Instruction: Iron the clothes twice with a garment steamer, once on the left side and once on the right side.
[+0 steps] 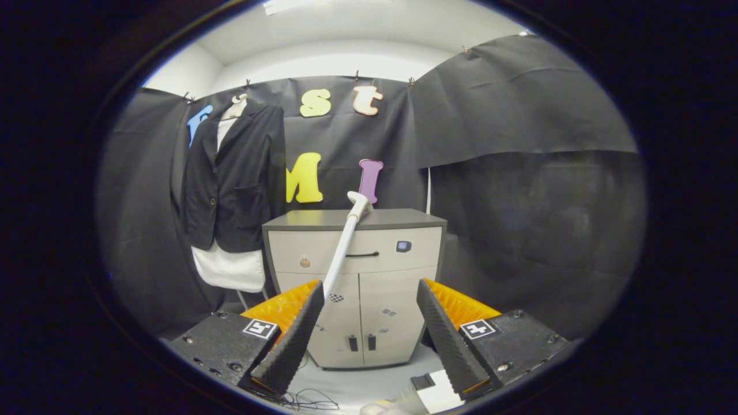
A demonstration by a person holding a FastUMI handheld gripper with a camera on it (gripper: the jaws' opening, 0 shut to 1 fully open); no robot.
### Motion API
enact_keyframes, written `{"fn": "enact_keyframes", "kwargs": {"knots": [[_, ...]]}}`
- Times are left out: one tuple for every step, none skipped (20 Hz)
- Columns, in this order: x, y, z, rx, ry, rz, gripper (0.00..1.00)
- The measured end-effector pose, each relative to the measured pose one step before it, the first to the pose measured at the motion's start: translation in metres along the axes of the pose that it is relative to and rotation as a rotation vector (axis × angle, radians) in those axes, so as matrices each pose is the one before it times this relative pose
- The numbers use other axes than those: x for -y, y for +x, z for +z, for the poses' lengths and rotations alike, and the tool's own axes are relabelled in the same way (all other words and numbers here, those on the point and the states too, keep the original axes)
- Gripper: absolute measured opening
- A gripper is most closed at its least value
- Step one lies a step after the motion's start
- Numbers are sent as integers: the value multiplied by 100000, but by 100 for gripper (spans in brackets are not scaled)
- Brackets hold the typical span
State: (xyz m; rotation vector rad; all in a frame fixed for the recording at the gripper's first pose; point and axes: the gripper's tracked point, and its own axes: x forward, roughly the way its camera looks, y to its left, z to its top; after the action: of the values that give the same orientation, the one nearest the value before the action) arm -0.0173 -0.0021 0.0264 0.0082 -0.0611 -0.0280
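Against the front of the grey cabinet (354, 271) leaned the garment steamer (346, 245), its long white wand running from about seven o'clock up to one o'clock, head resting at the cabinet's top edge. At ten o'clock hung the black blazer (230, 178) over a white shirt. The gripper (369, 328) stood spread, holding nothing.

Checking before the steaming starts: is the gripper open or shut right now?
Open. The gripper has its fingers spread wide with nothing between them; the cabinet and the white steamer wand stand beyond them.
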Motion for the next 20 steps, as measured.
{"fn": "enact_keyframes", "kwargs": {"knots": [[-14,131,824,1002,-190,-265,100],[149,432,769,689,-134,-310,100],[60,403,822,759,-117,-15,100],[21,389,939,791,-399,-132,100],[68,538,1080,1092,-446,-424,100],[225,755,1059,795,-259,-560,100],[65,882,984,342,292,-58,100],[95,796,1023,429,901,-344,100],[257,1069,1278,1055,555,-688,100],[336,1184,1536,2720,106,-591,100],[167,1303,1437,2420,-136,-249,100],[312,1488,1047,1293,113,-453,100],[126,1676,986,1192,926,238,100],[44,1580,1118,1079,1717,486,100],[50,1881,770,225,1881,371,100],[185,1752,522,-468,1027,173,100],[-4,1986,497,-306,546,336,100],[5,1890,481,-459,592,381,100],[-170,1902,365,-994,714,423,100],[-237,1771,202,-1551,698,990,100]]}}
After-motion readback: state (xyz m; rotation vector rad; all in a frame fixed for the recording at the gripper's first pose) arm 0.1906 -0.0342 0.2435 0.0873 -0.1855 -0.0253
